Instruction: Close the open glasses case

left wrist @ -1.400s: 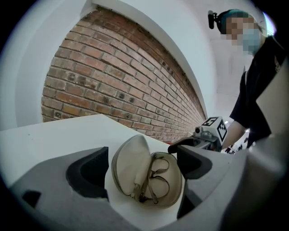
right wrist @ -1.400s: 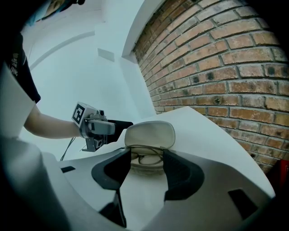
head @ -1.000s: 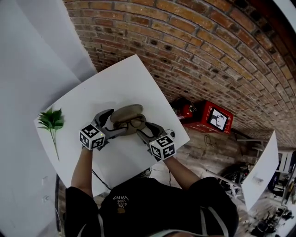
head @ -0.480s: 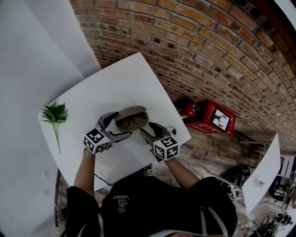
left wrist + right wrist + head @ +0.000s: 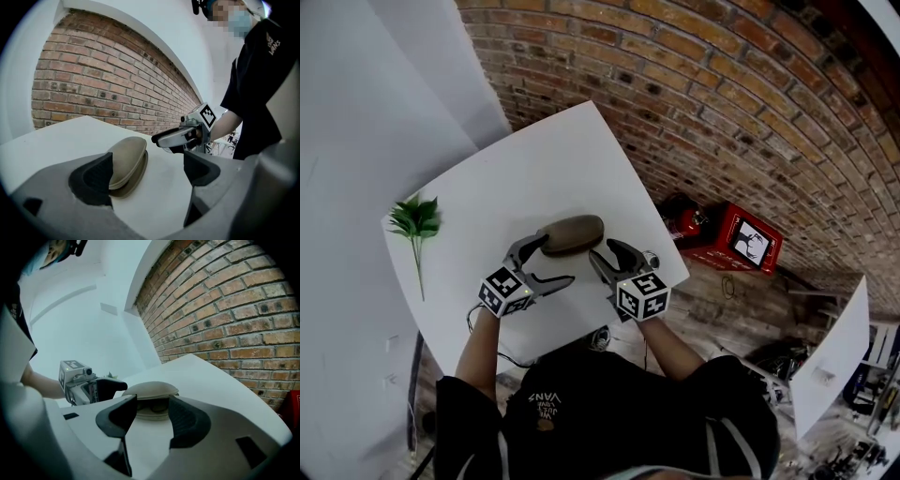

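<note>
A brown glasses case point(image 5: 572, 234) lies on the white table point(image 5: 525, 178), its lid lowered almost onto the base. In the right gripper view a narrow gap in the case point(image 5: 151, 390) still shows the glasses inside. My left gripper point(image 5: 555, 261) is open just left of the case and a little nearer than it, with nothing between its jaws. In the left gripper view the case point(image 5: 126, 157) sits past the left pad. My right gripper point(image 5: 607, 253) is open at the case's near right end; its jaws have just been closing slightly, with nothing between them.
A green plant sprig point(image 5: 414, 225) lies near the table's left edge. Beyond the table rises a brick wall point(image 5: 722, 84). A red box point(image 5: 733, 236) sits on the floor to the right. The table's near edge runs just behind both grippers.
The case's lid has come down from wide open to almost shut, hiding the glasses in the head view. Both grippers have drawn back a little from the case.
</note>
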Motion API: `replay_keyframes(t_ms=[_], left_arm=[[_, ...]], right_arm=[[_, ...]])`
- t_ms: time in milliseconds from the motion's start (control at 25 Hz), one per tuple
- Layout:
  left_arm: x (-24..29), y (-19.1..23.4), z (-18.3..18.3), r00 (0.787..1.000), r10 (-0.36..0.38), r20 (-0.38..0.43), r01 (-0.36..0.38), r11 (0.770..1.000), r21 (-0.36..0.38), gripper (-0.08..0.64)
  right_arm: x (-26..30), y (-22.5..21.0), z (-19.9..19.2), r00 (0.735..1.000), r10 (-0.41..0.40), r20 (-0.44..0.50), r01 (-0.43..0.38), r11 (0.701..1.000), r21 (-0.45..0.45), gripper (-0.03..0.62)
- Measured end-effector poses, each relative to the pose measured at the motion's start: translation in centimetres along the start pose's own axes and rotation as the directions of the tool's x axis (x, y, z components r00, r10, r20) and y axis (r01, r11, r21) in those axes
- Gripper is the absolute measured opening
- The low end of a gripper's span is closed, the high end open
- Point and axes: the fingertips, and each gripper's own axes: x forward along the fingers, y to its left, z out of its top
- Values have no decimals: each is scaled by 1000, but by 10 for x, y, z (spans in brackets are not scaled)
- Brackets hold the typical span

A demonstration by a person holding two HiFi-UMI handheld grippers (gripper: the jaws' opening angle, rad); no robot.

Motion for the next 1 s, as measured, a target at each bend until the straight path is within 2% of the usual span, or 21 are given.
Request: replay_keyframes(t_ms=[360, 640, 840, 1000], left_arm=[[5, -8, -18, 1000, 4, -28, -5, 1000, -11, 468], [7, -11, -24, 999, -5, -43, 4, 1000, -19, 468], [9, -11, -26, 998, 12, -63, -12, 1000, -1, 465], [10, -10, -26, 997, 33, -63, -33, 999, -7, 465]], right_arm=[[20, 12, 2, 999, 22, -24, -24, 995, -96, 195], [30, 9, -7, 998, 0, -70, -7, 994, -107, 212], [34, 7, -11, 995, -20, -98, 8, 993, -121, 246], [36, 6, -12, 994, -31, -101, 19, 992, -124, 249]])
